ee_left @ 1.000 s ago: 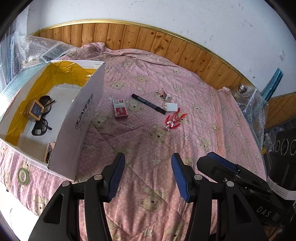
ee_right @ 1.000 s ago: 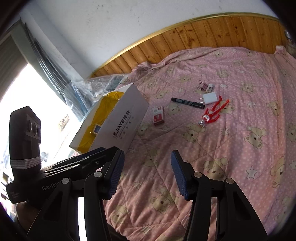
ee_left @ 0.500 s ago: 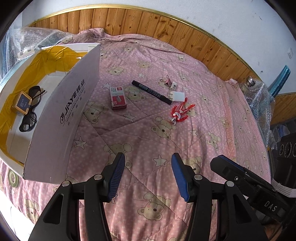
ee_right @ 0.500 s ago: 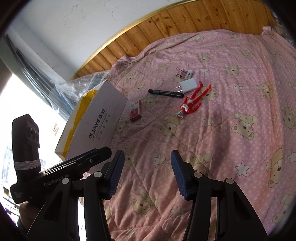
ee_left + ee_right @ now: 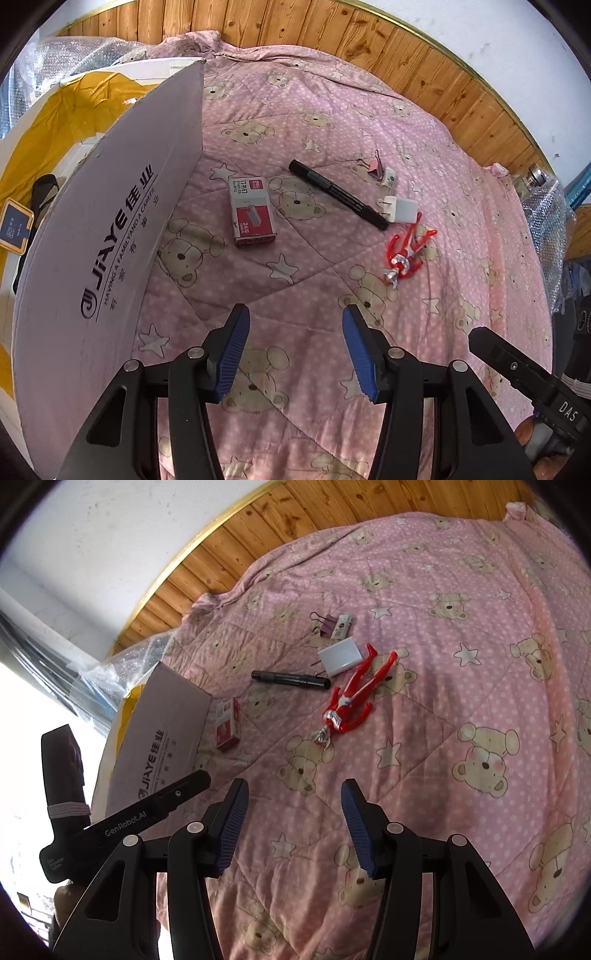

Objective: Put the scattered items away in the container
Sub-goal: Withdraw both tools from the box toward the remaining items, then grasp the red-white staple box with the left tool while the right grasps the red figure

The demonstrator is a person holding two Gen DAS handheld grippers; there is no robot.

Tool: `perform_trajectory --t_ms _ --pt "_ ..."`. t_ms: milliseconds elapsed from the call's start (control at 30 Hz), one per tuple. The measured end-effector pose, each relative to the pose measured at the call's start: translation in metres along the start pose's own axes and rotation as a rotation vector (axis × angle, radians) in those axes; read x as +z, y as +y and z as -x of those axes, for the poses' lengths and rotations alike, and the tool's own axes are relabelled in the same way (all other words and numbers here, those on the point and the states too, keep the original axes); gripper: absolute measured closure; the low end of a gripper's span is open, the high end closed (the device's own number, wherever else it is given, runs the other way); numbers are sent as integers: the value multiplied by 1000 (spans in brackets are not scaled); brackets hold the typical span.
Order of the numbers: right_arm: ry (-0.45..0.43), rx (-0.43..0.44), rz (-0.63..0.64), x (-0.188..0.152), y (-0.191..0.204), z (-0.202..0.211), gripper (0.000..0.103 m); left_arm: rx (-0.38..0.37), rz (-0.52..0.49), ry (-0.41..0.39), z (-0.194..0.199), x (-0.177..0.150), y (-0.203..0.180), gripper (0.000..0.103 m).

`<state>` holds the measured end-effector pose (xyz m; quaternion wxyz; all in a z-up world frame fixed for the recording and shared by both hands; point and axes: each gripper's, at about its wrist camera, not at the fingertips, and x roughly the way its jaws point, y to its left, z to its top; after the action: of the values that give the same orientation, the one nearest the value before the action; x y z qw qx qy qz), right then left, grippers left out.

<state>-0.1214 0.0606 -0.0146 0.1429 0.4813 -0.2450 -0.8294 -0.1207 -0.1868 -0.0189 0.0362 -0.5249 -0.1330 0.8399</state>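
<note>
- Nearest in the left wrist view, the left gripper is hovering over the pink quilt with its blue pads spread wide and nothing between them.
- Likewise in the right wrist view, the right gripper is hanging wide and empty above the quilt; the left tool is showing at its 9 o'clock.
- By my judgement, the step in hand is an approach towards the next loose item, with nothing gripped yet.
- The cardboard box, the container, is standing at 10 o'clock of the left gripper, its near flap up; glasses and a small framed tag are lying inside it.
- One staple box is lying at 11 o'clock of the left gripper, near the box wall and closest to hand, so it is likely the next pick.
- One red toy figure is lying at 12 o'clock of the right gripper, its legs touching the charger.
- One black marker is lying past it, its tip just beside one white charger plug.
- Farthest, one pink binder clip is sitting beside one small white item that I cannot identify.
- The next move is calling for lowering open pads astride the chosen item, closing, then carrying it over the flap.
</note>
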Motion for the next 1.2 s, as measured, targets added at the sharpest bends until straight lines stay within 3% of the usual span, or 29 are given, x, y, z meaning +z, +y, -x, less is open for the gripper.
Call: perform_trajectory --t_ms 333,633,833,867,900,933,967,1100,1200 --pt "35 -49 -54 39 -18 -45 48 28 25 48 -45 38 13 49" --pt "63 -169 -85 64 -38 -87 48 69 58 62 -80 65 27 44" --pt "58 -211 -14 77 -30 -107 45 104 21 29 -93 78 24 39" --pt "59 -223 10 78 -27 -110 46 106 14 27 -94 79 23 39" --pt "56 -248 43 78 -24 -112 58 109 4 23 -95 80 23 40" --pt "52 -270 67 78 -22 -113 67 121 -4 13 -94 80 22 56" --pt "50 -265 77 78 -22 -114 68 131 -11 5 -93 81 22 64" --pt "37 -246 69 75 -25 -105 72 47 11 -17 -81 80 29 65" --pt "17 -221 64 73 -20 -96 82 11 13 -29 -69 78 28 65"
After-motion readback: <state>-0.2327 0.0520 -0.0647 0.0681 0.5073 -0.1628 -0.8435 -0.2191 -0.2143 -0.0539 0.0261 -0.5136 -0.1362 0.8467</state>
